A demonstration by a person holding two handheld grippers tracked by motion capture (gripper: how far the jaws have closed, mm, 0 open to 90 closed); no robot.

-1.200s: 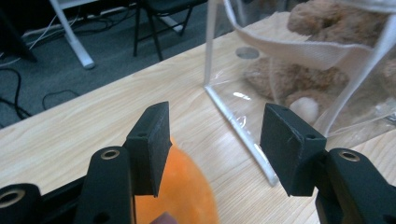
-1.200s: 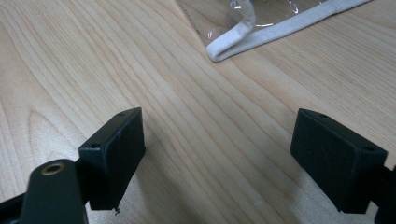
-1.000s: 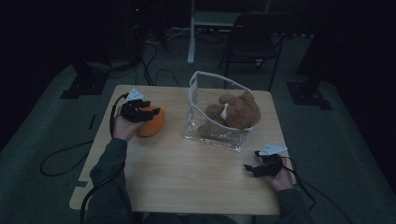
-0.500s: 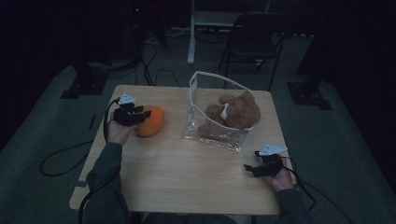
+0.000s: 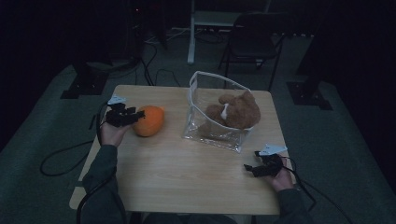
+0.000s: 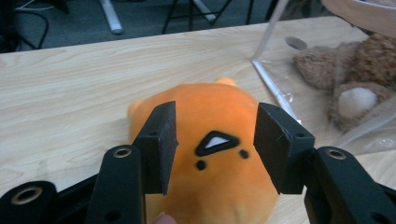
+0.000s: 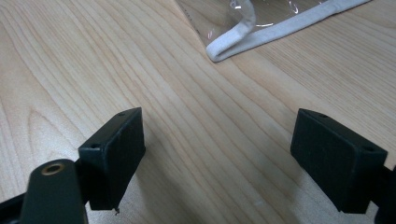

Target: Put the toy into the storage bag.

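Observation:
An orange plush toy (image 5: 150, 121) with a small black-and-white face mark lies on the left part of the wooden table (image 5: 187, 177). My left gripper (image 5: 134, 115) sits at its left side. In the left gripper view the toy (image 6: 210, 98) lies just beyond and below my left gripper (image 6: 215, 111). The jaws have just been opening and stand apart, with the pads (image 6: 161, 135) not pressing on it. A brown teddy bear (image 5: 236, 110) sits in a clear bag (image 5: 212, 135). My right gripper (image 5: 251, 169) rests open near the front right edge, its jaws wide over bare wood (image 7: 217, 135).
The clear bag's white-trimmed edge (image 7: 261, 29) lies just ahead of the right jaws. In the left gripper view, bag (image 6: 273, 84) and bear (image 6: 348, 70) lie to the right of the toy. A chair (image 5: 254, 39) and cables (image 5: 60, 156) stand on the dark floor around the table.
My left gripper has drawn back leftward from over the orange toy to its left side. The toy, the bag and the right hand have stayed put.

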